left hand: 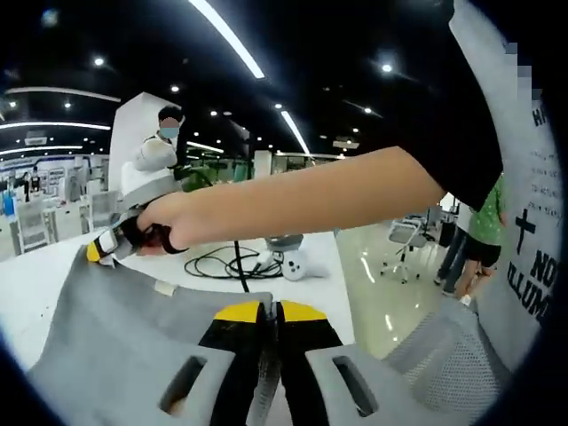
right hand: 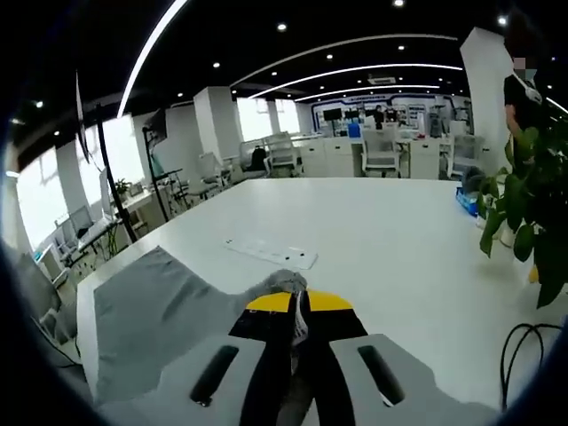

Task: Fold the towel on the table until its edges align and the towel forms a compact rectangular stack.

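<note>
Left gripper (left hand: 269, 312), left gripper view: yellow-tipped jaws pressed together on the near edge of the grey towel (left hand: 115, 333), cloth pinched in the seam between them. From this grip the towel runs away and to the left, draped and partly raised off the white table (left hand: 35, 275). Farther along the same towel edge, the right gripper (left hand: 111, 241) comes into this view in the person's hand (left hand: 164, 222), forearm crossing above the cloth; its yellow tip sits at the towel's far corner, where a small white label (left hand: 165, 287) shows just beside it. Right gripper view: those jaws closed on a bunched fold of towel at their tips, the rest of the cloth spreading back and left of the grip, flat on the table. Judgement: both grippers hold one edge of the towel, one corner each, so the held edge is the long axis between them and the free body of cloth hangs or lies on the table side of it. The coming move likely turns on carrying this held edge across to the opposite edge; neither hand is clearly nearer. Beyond the towel: a black cable (left hand: 226, 262) coiled on the table, a white strip (right hand: 271, 253) lying flat, a green plant (right hand: 524, 213) at the table's edge, office desks far off.
</note>
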`<state>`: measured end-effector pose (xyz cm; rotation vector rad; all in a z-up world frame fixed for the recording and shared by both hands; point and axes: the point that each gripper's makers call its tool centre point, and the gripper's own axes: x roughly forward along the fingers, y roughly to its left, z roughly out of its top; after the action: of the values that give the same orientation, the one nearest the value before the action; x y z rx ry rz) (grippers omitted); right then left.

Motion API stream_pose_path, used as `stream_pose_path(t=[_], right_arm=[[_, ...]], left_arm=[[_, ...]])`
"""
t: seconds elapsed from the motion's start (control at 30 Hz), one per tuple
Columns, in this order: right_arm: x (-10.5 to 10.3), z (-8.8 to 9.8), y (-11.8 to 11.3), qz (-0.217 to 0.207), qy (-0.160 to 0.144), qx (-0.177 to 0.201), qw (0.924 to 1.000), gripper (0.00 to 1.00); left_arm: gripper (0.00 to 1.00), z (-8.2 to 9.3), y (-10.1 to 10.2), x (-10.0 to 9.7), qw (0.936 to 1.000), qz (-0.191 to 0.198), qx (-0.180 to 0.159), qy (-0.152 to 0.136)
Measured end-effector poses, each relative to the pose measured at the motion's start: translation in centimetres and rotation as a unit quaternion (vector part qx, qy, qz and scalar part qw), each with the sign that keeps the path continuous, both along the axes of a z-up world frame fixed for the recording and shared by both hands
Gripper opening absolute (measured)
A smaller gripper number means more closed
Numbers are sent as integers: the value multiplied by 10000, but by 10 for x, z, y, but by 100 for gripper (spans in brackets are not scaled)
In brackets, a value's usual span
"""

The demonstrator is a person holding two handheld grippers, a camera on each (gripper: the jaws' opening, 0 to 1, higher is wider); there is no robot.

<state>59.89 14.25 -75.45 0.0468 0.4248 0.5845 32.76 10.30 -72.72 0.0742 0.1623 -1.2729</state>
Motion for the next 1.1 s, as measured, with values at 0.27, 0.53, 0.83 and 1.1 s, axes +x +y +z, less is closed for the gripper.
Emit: stream_pose_path(t=[0.27, 0.53, 0.83, 1.1], right_arm=[[0, 14, -11, -68, -58, 130, 9999, 1], [1, 29, -15, -104, -140, 231, 9996, 1], [1, 41, -1, -34, -116, 338, 9994, 1], [-4, 57, 20, 59, -89, 405, 9991, 1]], left_arm=[[6, 29, -21, -4, 9992, -124, -378, -105], [6, 41, -20, -5, 9987, -49, -457, -232], [6, 50, 0, -6, 9987, 112, -397, -290], [6, 67, 29, -6, 9974, 410, -504, -313]])
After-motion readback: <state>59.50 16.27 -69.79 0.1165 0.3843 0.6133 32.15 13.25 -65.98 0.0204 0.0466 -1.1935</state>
